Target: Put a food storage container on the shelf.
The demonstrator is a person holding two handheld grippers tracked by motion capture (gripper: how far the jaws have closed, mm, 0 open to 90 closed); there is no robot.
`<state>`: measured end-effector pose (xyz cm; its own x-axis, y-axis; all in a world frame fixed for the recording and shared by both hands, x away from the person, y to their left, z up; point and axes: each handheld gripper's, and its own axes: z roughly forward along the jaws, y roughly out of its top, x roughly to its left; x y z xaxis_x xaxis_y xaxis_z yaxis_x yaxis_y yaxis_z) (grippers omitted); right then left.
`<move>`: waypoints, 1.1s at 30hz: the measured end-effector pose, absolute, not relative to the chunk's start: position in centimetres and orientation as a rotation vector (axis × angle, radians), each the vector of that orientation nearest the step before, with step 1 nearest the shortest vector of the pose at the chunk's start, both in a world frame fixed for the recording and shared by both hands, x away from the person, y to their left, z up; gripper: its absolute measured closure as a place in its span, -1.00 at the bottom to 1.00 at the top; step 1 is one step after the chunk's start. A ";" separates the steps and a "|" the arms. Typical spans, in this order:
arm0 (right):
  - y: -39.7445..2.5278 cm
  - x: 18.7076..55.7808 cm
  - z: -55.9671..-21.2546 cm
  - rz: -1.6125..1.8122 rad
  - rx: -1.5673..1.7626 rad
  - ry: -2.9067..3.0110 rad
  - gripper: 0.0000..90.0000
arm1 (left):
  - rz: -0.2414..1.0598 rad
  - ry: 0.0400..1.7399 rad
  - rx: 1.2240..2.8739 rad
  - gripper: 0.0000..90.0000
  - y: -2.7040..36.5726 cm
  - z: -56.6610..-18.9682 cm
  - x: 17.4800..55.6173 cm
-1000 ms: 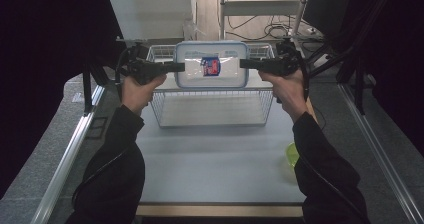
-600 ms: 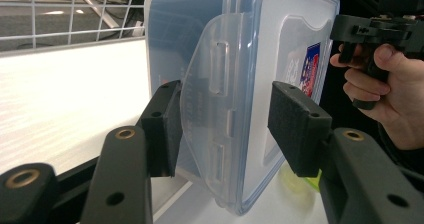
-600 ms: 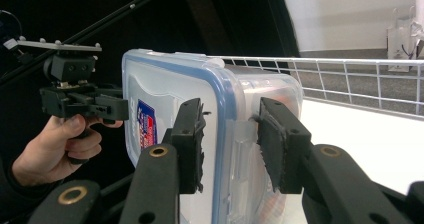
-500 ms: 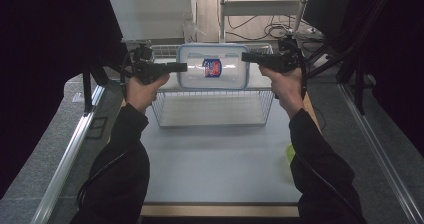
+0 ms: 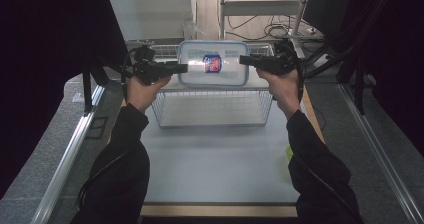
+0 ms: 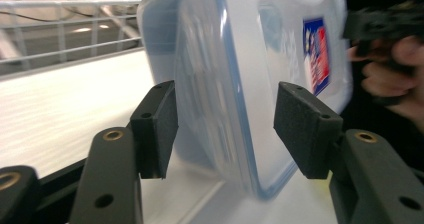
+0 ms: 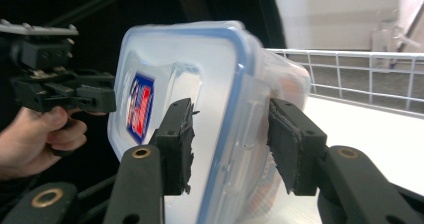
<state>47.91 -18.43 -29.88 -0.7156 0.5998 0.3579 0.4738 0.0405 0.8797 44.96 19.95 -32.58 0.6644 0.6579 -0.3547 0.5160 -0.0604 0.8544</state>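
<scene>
Container (image 5: pixel 213 64), clear with blue-rimmed lid and red-blue label: held aloft over wire basket (image 5: pixel 215 109) on pale surface (image 5: pixel 215 169) in high view, between left gripper (image 5: pixel 181 68) and right gripper (image 5: pixel 245 60). Left gripper view: jaws spread either side of container (image 6: pixel 250 84) edge, contact unclear. Right gripper view: jaws pressed onto container (image 7: pixel 220 109) rim.

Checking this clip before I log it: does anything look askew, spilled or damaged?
Nothing looks spilled or broken. The lidded plastic container hangs above the wire basket, one claw at each end. One oddity: the left claw stands open around its rim, pads apart from it, while the right claw presses both sides.
</scene>
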 end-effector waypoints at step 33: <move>-17.9 46.8 -30.7 1.547 1.092 2.148 -0.02 | 0.221 0.928 1.634 -0.15 19.7 -33.4 44.5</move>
<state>46.79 -17.93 -30.71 -0.6761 0.7097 0.1982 0.4129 0.1421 0.8996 44.54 19.68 -33.38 0.6658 0.6680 -0.3325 0.4462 0.0008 0.8949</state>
